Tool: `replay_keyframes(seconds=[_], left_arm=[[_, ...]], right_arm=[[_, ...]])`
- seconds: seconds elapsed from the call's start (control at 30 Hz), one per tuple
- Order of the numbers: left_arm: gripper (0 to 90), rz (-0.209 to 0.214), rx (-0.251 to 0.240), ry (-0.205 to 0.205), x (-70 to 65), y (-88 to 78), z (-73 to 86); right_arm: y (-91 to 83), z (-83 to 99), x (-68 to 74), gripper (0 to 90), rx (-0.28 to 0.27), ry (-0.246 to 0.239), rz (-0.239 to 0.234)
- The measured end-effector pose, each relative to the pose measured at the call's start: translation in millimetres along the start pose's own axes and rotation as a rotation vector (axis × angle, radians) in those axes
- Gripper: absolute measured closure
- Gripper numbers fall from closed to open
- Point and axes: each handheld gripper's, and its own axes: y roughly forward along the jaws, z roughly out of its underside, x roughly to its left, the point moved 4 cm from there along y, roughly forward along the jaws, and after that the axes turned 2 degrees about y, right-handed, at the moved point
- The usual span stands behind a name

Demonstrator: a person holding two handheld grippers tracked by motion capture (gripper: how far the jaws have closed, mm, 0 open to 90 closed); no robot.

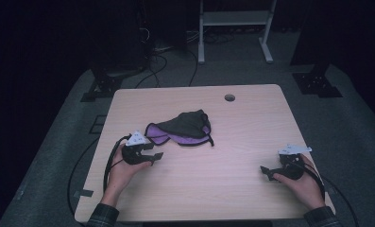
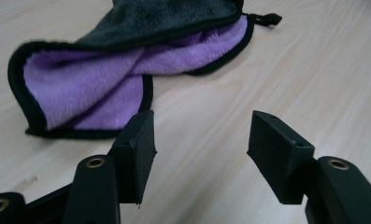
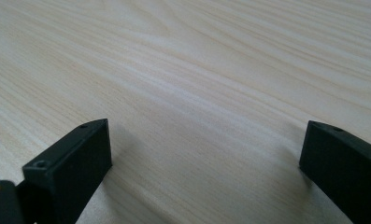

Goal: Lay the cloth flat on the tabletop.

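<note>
Dim grey carpet and dark stands surround a pale wooden table (image 1: 251,189), and on it, a little left of centre, lies a crumpled cloth (image 1: 183,127), dark grey on one face and purple on the other, with black piping. From the high view it reads as a rumpled heap with a short black loop at its right end; the left gripper view brings out more: the purple pile folded over itself, the black edging curling round the near corner, and the dark grey face on top. The left gripper (image 1: 154,159) rests just beside the cloth's near left corner, jaws apart and aimed toward it; one jaw tip seems very close to the piping, though whether it touches is hard to tell. The right gripper (image 1: 266,173) sits well apart near the table's right edge, jaws spread wide over bare wood grain in its own view. Open tabletop runs between the two hands and behind the cloth up to a round hole (image 1: 229,98) near the far edge.
</note>
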Motion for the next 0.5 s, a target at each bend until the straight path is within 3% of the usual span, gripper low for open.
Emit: replay_keyframes(seconds=[0.23, 0.5], left_arm=[[41.1, -0.011, 0.009, 0.055, 4.3, 18.4, -22.2], [38.9, -0.035, -0.002, 0.068, 15.6, 37.2, -45.0]], right_arm=[[-0.2, 0.2, 0.1, 1.5, 0.001, 0.001, 0.001], [-0.2, 0.2, 0.1, 1.5, 0.001, 0.000, 0.000]])
